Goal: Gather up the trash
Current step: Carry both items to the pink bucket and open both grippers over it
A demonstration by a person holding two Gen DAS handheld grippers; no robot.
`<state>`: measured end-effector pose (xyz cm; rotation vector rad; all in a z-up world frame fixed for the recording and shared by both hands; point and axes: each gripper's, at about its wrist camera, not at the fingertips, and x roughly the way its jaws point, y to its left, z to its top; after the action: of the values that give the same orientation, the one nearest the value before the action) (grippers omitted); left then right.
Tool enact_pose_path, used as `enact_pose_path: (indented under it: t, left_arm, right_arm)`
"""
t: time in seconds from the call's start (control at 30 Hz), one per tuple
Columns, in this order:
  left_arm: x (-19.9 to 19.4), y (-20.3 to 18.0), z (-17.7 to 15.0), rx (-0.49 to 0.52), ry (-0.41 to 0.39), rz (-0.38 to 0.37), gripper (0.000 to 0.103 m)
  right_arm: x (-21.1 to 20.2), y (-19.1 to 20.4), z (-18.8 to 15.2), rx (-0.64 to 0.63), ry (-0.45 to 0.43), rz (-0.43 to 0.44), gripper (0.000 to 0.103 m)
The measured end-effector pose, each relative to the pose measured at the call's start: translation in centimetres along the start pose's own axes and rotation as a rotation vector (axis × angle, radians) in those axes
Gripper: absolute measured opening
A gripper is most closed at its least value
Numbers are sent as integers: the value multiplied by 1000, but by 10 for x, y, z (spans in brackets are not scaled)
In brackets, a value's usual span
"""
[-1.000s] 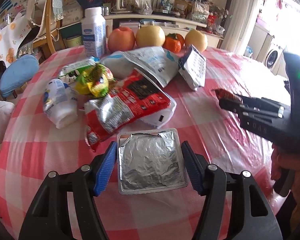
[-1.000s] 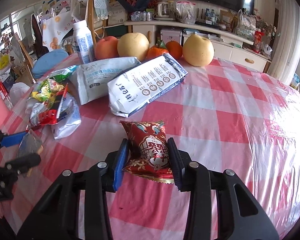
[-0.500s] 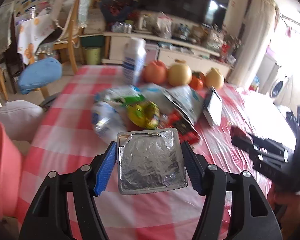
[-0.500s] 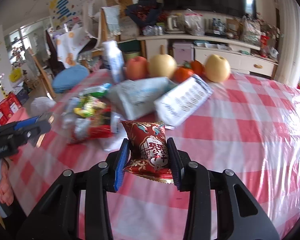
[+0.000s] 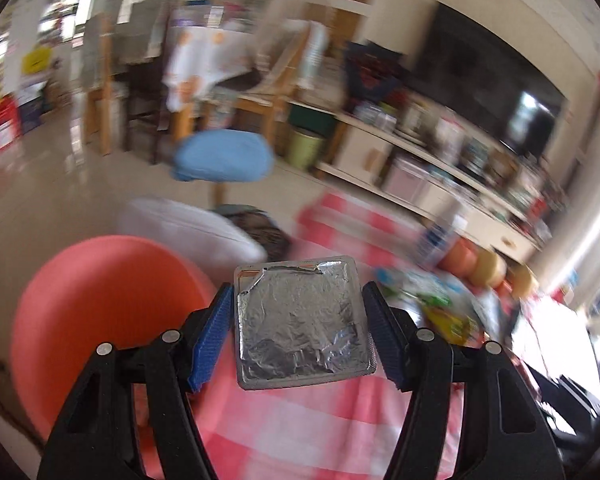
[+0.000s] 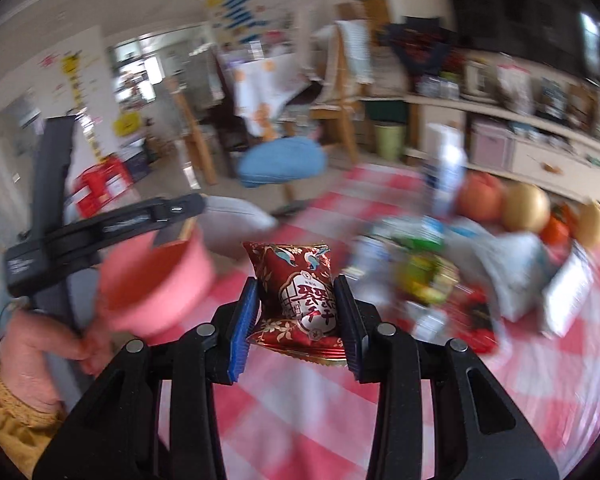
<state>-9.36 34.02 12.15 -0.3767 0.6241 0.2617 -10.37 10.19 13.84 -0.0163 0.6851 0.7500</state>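
Observation:
My left gripper (image 5: 298, 320) is shut on a square tray with a crumpled foil lid (image 5: 300, 312), held above the checked tablecloth. Just left of it gapes a pink bin (image 5: 100, 300) beside the table's edge. My right gripper (image 6: 297, 296) is shut on a puffy red snack packet (image 6: 296, 268). In the right wrist view the left gripper (image 6: 180, 220) hangs over the pink bin (image 6: 156, 280), with a hand (image 6: 40, 344) on its grip. A blurred pile of wrappers (image 6: 440, 276) lies on the table to the right.
A white bottle (image 6: 446, 172) and a row of fruit (image 6: 524, 208) stand behind the pile. A chair with a blue cushion (image 5: 224, 156) and a white cushion (image 5: 188, 228) sit beyond the table's left edge. Shelving lines the far wall.
Both grippers have swung left and risen away from the wrapper pile toward the pink bin, each still gripping its item. The view is now motion-blurred.

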Motion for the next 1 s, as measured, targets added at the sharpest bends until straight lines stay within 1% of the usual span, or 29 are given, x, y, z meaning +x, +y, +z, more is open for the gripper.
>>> enact_pose_path:
  t: [0.03, 0.1, 0.13, 0.23, 0.33, 0.43, 0.53, 0.6, 0.63, 0.67, 0.73, 0.77, 0.8, 0.87, 0.93, 1.0]
  left_arm:
    - [-1, 17, 5, -33, -10, 33, 65]
    - [-2, 45, 12, -93, -22, 75, 66]
    - [-3, 65, 15, -140, -28, 106, 66]
    - [-7, 104, 19, -228, -44, 157, 66]
    - [-12, 140, 22, -325, -60, 164, 66]
    - [-11, 160, 22, -373, -57, 159, 66]
    - [-5, 167, 24, -382, -47, 158, 66]
    - [-2, 168, 23, -384, -39, 159, 67]
    - [-1, 169, 23, -385, -32, 163, 68]
    - [1, 170, 23, -386, -23, 175, 76]
    - [3, 171, 22, -389, -19, 211, 86]
    - [3, 171, 22, -389, -21, 218, 86]
    - [3, 170, 22, -388, -22, 217, 86]
    - [3, 170, 21, -385, -26, 217, 90]
    - [3, 164, 20, -359, -39, 205, 90]
    - [3, 154, 21, -325, -62, 192, 90]
  right_arm:
    - [8, 16, 6, -23, 1, 25, 40]
    - [21, 42, 17, -67, 5, 59, 40]
    - [30, 58, 22, -90, 9, 78, 40]
    - [51, 95, 32, -151, 23, 122, 40]
    - [75, 126, 39, -220, 40, 142, 40]
    - [97, 147, 44, -260, 57, 149, 40]
    - [116, 159, 44, -285, 73, 143, 41]
    - [130, 162, 42, -281, 99, 160, 42]
    - [136, 163, 41, -273, 105, 145, 51]
    - [139, 161, 40, -264, 106, 138, 60]
    - [140, 152, 38, -219, 99, 141, 64]
    - [138, 148, 38, -201, 92, 131, 69]
    - [134, 144, 36, -189, 86, 122, 72]
    - [124, 135, 32, -164, 62, 93, 79]
    - [113, 127, 29, -148, 40, 65, 83]
    - [107, 119, 28, -141, 28, 37, 85]
